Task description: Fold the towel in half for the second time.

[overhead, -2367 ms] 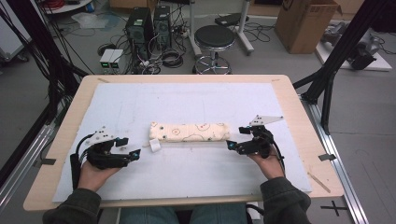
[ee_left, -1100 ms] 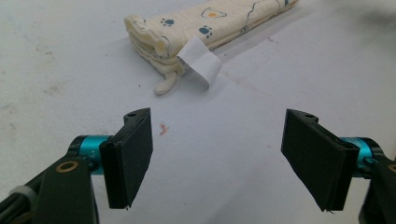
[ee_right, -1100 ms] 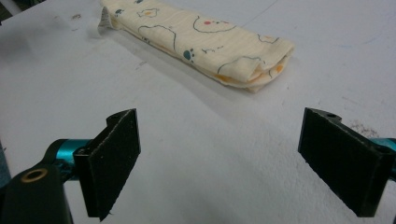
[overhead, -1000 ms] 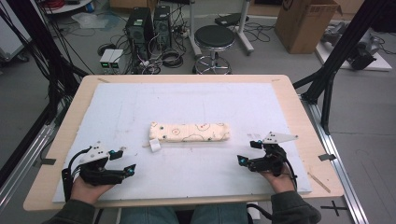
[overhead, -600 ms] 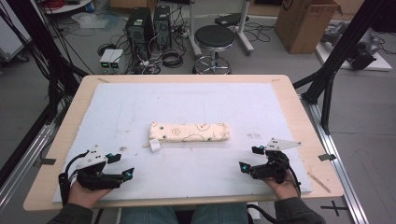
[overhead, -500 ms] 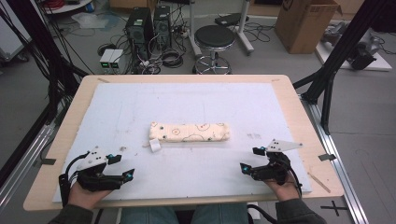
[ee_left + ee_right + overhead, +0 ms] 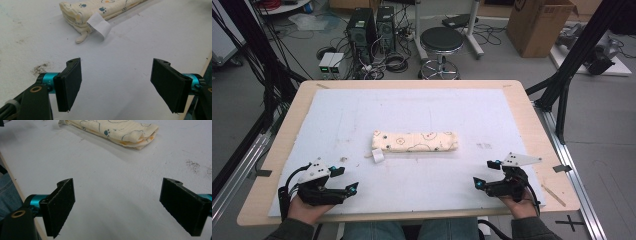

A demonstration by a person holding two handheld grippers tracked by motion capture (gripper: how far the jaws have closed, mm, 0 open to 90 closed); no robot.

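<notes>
- Folded cloth (image 7: pixel 414 142) lies flat near the worktop (image 7: pixel 522 115) centre, long side running 9-to-3 o'clock; cream w/ paw prints, white tag (image 7: pixel 377 156) sticking out at its 9 o'clock end.
- Change: 2.4 s ago both claws sat right at the cloth's two ends. Since then they've pulled back toward the person, and over the last half-sec hardly moved.
- Left claw (image 7: pixel 346 189) now at approx 7 o'clock from the cloth, near the front edge, well apart from it. Jaws spread wide, nothing between them (left gripper view shows bare sheet in the gap).
- Right claw (image 7: pixel 482 181) at approx 5 o'clock from the cloth, also well apart; jaws wide, empty.
- Meaning, as I read it: cloth looks folded & released, so the fold is prob done and hands are parking. Cloth hasn't shifted w/ the retreat.
- Hard to see: tag print unreadable. Layer count at the cloth end (image 7: pixel 75 18) only partly visible. Dark specks on the white sheet (image 7: pixel 192 164): dirt or wear, can't tell. Person's arms cut off at the frame bottom.
</notes>
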